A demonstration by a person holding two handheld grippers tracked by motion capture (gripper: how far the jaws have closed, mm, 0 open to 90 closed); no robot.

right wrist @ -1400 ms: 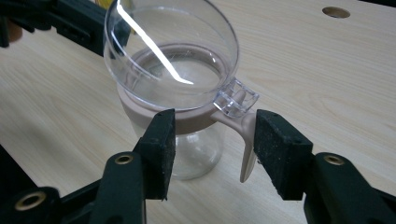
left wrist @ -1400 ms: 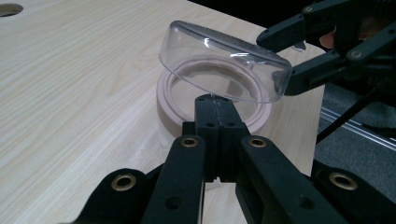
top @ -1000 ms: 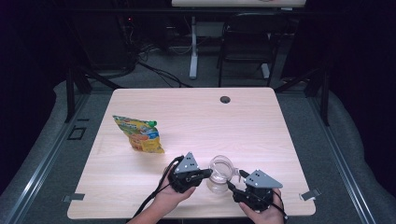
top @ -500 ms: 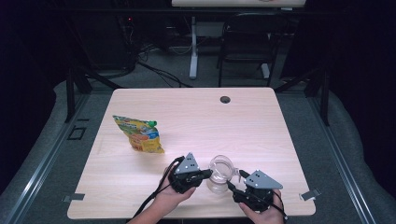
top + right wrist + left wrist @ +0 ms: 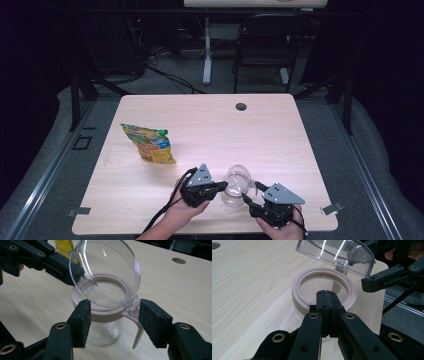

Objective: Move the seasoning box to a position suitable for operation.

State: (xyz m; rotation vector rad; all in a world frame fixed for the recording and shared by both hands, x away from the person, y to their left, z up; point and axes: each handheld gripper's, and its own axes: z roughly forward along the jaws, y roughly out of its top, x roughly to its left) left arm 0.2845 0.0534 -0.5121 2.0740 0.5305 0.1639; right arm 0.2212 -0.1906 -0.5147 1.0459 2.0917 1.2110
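Clear glass jar with beige rubbery collar stands near the front edge of the pale wood-grain worktop, between the two hands. Its clear domed hinged lid is tipped up and open. Left tool has jaws pressed together on the near side of the collar rim, pinning the jar. Right tool is wide apart, its pads flanking the collar and hinge area, touching nothing as far as I can tell; beige latch tab hangs down beside its right-hand pad. Step looks like working the lid while the jar is braced, though opening or closing is unclear. To do it well: keep the left pinch firm and low so the jar won't tip, bring the right pads onto the lid edge or tab, not the slick dome, and move along the hinge arc. Yellow-orange snack pouch with green cap lies well apart at left. Round cable hole near the worktop's far edge. Room is dark: grey carpet, black folding chair, cables behind.
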